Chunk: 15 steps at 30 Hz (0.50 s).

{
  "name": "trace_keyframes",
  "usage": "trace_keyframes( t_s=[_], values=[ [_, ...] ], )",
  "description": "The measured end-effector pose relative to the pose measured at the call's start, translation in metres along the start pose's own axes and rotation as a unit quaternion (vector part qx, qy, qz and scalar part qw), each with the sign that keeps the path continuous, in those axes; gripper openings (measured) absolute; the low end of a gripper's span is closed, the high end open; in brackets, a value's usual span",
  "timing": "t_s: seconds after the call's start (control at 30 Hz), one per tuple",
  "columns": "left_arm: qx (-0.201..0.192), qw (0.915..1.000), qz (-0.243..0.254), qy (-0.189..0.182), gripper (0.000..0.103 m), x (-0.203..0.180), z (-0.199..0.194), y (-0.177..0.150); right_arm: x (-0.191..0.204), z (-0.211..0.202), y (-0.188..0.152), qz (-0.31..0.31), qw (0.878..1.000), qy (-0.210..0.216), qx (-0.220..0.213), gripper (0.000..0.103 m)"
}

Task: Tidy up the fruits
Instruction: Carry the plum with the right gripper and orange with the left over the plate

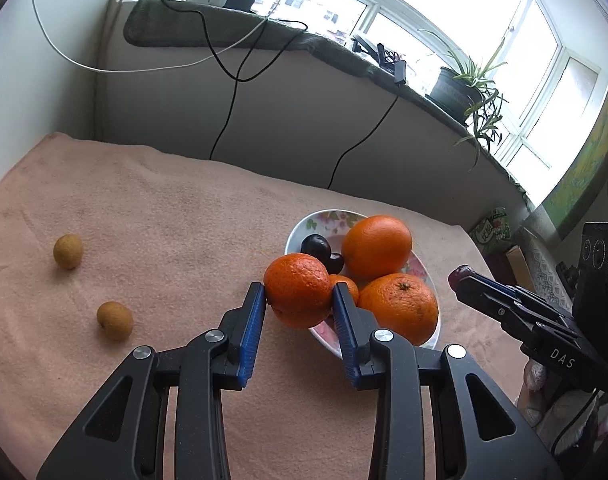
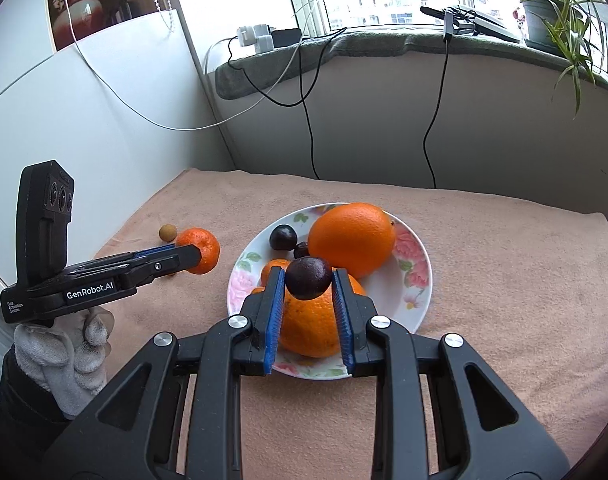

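Observation:
My left gripper (image 1: pixel 299 294) is shut on a small orange mandarin (image 1: pixel 297 288) and holds it above the cloth at the left edge of a floral plate (image 1: pixel 304 228). It also shows in the right wrist view (image 2: pixel 195 252). My right gripper (image 2: pixel 308 280) is shut on a dark plum (image 2: pixel 308 278) above the plate (image 2: pixel 420 272). The plate holds a large orange (image 2: pixel 352 236), another orange (image 2: pixel 312 328), a small mandarin (image 2: pixel 272 268) and two dark plums (image 2: pixel 283 237). Two small brown longans (image 1: pixel 68 251) (image 1: pixel 115 320) lie on the cloth at the left.
A pink cloth (image 1: pixel 163 216) covers the table. A white wall stands at the left, a grey wall behind. Black and white cables (image 1: pixel 227 112) hang down from the windowsill. A potted plant (image 1: pixel 464 84) stands on the sill at the right.

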<state>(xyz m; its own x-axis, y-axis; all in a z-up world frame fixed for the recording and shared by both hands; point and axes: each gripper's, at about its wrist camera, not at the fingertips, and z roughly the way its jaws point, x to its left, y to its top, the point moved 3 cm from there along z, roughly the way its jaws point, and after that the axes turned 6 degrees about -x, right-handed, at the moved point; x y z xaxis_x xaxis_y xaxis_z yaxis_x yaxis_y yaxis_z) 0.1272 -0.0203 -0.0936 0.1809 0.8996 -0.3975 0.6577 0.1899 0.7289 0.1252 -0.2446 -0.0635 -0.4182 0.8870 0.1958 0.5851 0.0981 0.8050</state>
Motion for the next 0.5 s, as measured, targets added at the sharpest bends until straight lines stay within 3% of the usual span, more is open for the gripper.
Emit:
trace_keyframes(
  t_s=[0.5],
  values=[
    [0.020, 0.9992, 0.029, -0.020, 0.033, -0.033, 0.030, 0.008, -0.043, 0.018, -0.006, 0.034, 0.999, -0.023, 0.013, 0.025]
  ],
)
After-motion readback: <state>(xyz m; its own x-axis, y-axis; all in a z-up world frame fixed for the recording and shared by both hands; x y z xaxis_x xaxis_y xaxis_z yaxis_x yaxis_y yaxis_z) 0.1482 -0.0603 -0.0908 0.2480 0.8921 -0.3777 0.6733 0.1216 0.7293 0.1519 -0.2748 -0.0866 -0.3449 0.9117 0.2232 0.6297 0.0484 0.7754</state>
